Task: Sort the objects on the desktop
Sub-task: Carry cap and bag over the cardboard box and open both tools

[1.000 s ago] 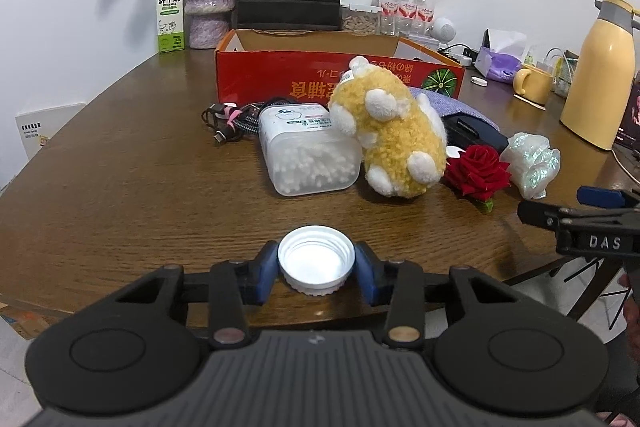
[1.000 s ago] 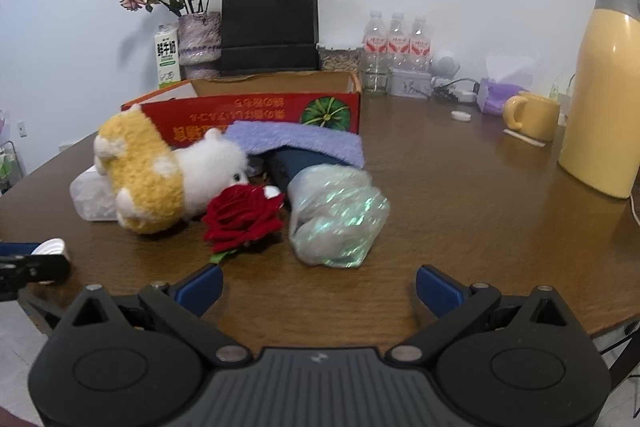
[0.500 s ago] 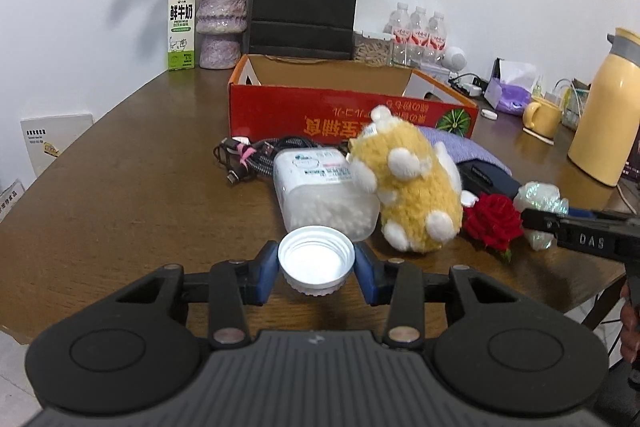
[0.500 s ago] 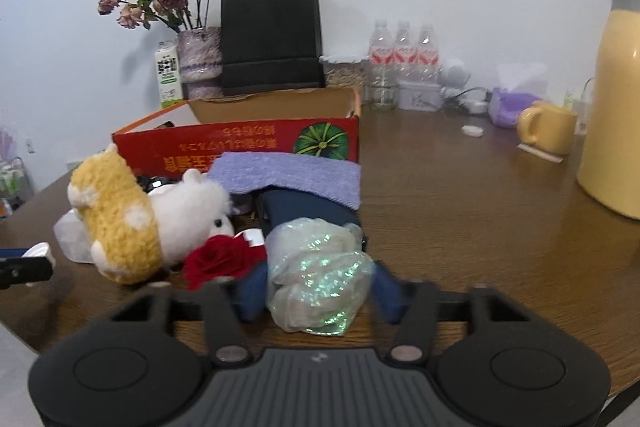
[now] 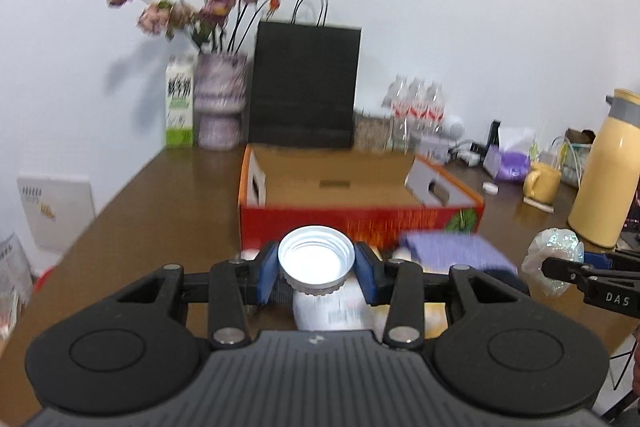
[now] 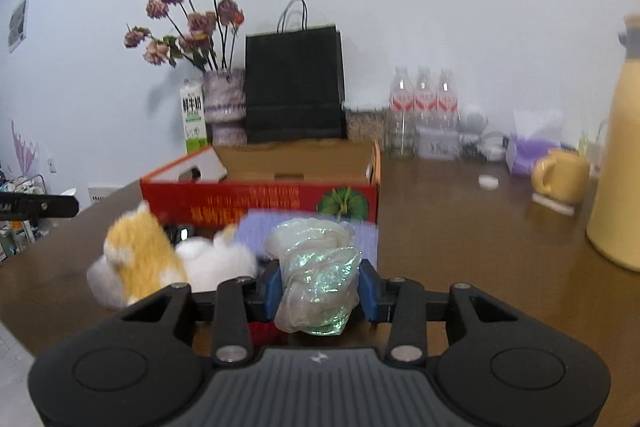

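We see dark brown wooden counter (image 6: 460, 227) against white wall. At back: mottled purple ceramic vase (image 5: 219, 99) with dried pink roses (image 5: 208, 7), green-and-white milk carton (image 5: 179, 103) just left of it, black paper carrier bag (image 5: 305, 87) with loop handles to its right. Further right: three clear plastic water bottles (image 6: 422, 107) with red labels. On right side: yellow ceramic mug (image 6: 562, 177), tall pale yellow thermos jug (image 5: 602, 175) with grey collar, purple tissue pack (image 5: 508, 163). We note white notebook (image 5: 56, 211) leaning off counter's left edge.

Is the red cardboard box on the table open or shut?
Open: the red box has its flaps up, and its bare brown inside shows from above.
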{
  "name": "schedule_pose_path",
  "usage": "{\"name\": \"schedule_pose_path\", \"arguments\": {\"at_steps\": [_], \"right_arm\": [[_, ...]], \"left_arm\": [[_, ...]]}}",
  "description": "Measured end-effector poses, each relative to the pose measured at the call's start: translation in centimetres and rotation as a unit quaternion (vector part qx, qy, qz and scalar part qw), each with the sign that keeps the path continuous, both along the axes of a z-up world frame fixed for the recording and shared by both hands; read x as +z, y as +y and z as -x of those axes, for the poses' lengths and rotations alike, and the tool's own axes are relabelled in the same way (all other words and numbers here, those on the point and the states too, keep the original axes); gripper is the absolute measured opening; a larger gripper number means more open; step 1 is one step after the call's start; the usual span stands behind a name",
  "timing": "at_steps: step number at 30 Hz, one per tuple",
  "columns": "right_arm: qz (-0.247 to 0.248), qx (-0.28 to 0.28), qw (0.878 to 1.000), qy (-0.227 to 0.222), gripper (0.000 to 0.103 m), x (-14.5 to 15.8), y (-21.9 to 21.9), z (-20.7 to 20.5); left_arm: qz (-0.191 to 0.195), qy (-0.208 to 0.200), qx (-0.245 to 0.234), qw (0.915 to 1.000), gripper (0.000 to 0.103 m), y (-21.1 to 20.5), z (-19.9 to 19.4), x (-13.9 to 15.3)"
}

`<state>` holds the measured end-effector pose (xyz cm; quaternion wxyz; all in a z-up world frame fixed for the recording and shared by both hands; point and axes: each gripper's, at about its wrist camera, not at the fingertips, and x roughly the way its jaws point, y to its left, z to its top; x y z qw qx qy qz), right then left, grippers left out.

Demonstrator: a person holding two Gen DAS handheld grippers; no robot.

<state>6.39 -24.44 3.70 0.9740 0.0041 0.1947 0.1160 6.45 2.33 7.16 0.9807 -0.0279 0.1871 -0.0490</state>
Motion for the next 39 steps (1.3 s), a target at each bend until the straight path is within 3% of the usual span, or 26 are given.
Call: {"name": "schedule_pose_path", "arguments": {"at_steps": [9,15,25,35,37,38,39], "right_arm": [[0.007,0.01,1.0,-0.029,0.038,5.6,2.8,-7.6],[0.002,0.014,1.0,0.001,0.038,7.8,5.2,-16.6],[0.024,0.003,0.995,0.094,0.038,5.8,8.9,-29.7],[0.081,0.021,0.986,0.142,0.039,2.2,11.4,-33.6],[0.092,0.021,0.984,0.148,0.043,1.6,11.5,-33.6],[0.091,0.021,0.984,0.151,0.047,1.4,11.4,-33.5],[0.09,0.021,0.984,0.155,0.05,1.2,11.2,-33.4]], "left_arm": [[0.019,-0.034,-0.008,0.9992,0.041,1.7,-9.0,3.4],[0.048,0.0,-0.038,0.9981,0.041,2.1,-16.8,4.1],[0.033,0.087,0.012,0.9955,0.041,1.9,-27.2,-0.2],[-0.015,0.125,0.028,0.9917,0.041,1.4,-30.1,-3.8],[-0.025,0.135,0.025,0.9902,0.046,1.2,-30.3,-4.3],[-0.028,0.136,0.024,0.9901,0.054,1.0,-30.3,-4.3],[-0.03,0.131,0.026,0.9906,0.073,1.0,-30.2,-4.2]]}}
